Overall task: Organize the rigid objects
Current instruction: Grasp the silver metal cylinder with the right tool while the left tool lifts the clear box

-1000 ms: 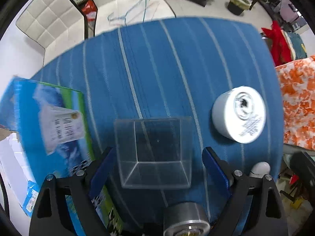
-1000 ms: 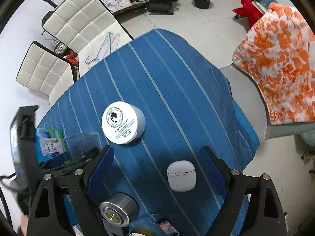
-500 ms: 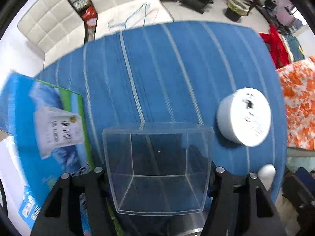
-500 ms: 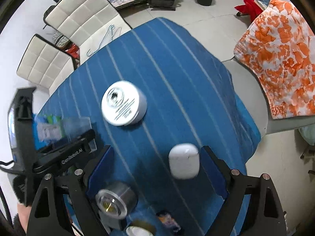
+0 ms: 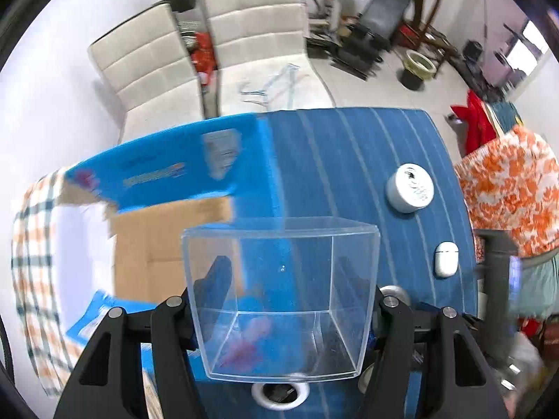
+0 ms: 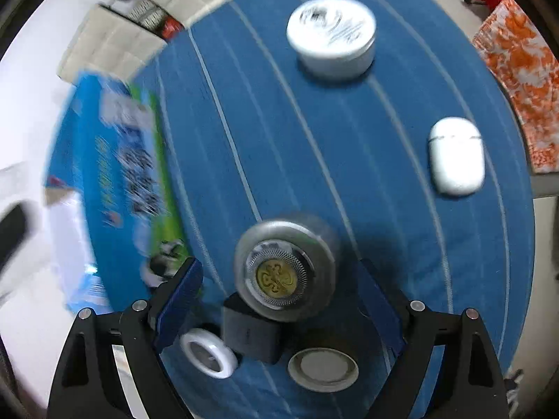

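On the table (image 6: 349, 160), the round tub (image 6: 332, 40) sits at the far side, the earbud case (image 6: 456, 157) to its right and nearer. The shaver (image 6: 284, 272) stands nearest, a box (image 6: 115, 160) lying to its left at the table's edge.

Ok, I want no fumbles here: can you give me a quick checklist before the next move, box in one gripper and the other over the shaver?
1. Clear box gripped by the left hand-held gripper: ok, it sits clamped between the fingers.
2. Box empty: ok, nothing shows inside it.
3. Open carton under the box: cannot tell, it is blurred and only partly below.
4. Right hand-held gripper straddles the shaver: ok, jaws closing, pads not yet touching.
5. Room around the shaver: not ok, a black block and a white ring crowd it.
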A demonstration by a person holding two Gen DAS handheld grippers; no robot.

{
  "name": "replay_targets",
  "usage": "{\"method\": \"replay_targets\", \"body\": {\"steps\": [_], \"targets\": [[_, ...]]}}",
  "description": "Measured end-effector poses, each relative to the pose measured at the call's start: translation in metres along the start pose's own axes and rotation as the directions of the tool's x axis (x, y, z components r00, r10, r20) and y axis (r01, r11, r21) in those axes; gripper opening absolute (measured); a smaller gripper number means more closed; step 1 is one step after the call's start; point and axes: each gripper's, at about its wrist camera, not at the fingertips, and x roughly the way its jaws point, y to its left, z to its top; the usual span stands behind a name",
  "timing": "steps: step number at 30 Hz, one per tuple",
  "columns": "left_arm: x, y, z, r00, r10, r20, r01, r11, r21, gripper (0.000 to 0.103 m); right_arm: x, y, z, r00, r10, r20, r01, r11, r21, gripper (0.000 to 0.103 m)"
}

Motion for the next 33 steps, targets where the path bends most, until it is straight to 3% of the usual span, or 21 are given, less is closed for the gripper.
{"method": "replay_targets", "body": {"steps": [3, 6, 14, 20, 21, 25, 33], "targets": [[-0.001, 0.012, -0.009, 1.000, 0.029, -0.006, -0.029, 0.999, -0.043, 0.061, 0.023, 0.006, -0.006, 0.995, -0.097, -0.035, 0.096, 0.995, -0.016, 0.078], [-0.003, 0.028, -0.021, 0.999, 0.044, -0.020, -0.046, 0.996, -0.077, 0.061, 0.038, 0.005, -0.009, 0.991, -0.124, -0.044, 0.123, 0.992, -0.020, 0.076], [-0.004, 0.060, -0.047, 0.998, 0.062, -0.026, -0.065, 0.988, -0.138, 0.061, 0.035, 0.027, -0.029, 0.975, -0.217, 0.047, 0.221, 0.969, -0.115, 0.072], [-0.010, 0.083, -0.065, 0.998, 0.059, -0.023, -0.062, 0.986, -0.156, 0.061, 0.016, 0.043, -0.062, 0.950, -0.238, 0.201, 0.275, 0.944, -0.182, 0.071], [-0.009, 0.086, -0.066, 0.998, 0.051, -0.026, -0.055, 0.986, -0.158, 0.061, 0.012, 0.049, -0.069, 0.945, -0.236, 0.224, 0.280, 0.942, -0.187, 0.062], [-0.004, 0.093, -0.069, 0.999, 0.035, -0.040, -0.040, 0.988, -0.148, 0.061, -0.010, 0.068, -0.091, 0.912, -0.256, 0.322, 0.328, 0.925, -0.193, 0.063], [0.012, 0.105, -0.065, 0.998, 0.010, -0.057, -0.015, 0.995, -0.104, 0.061, -0.005, 0.050, -0.097, 0.951, -0.203, 0.233, 0.236, 0.964, -0.123, 0.064]]}}
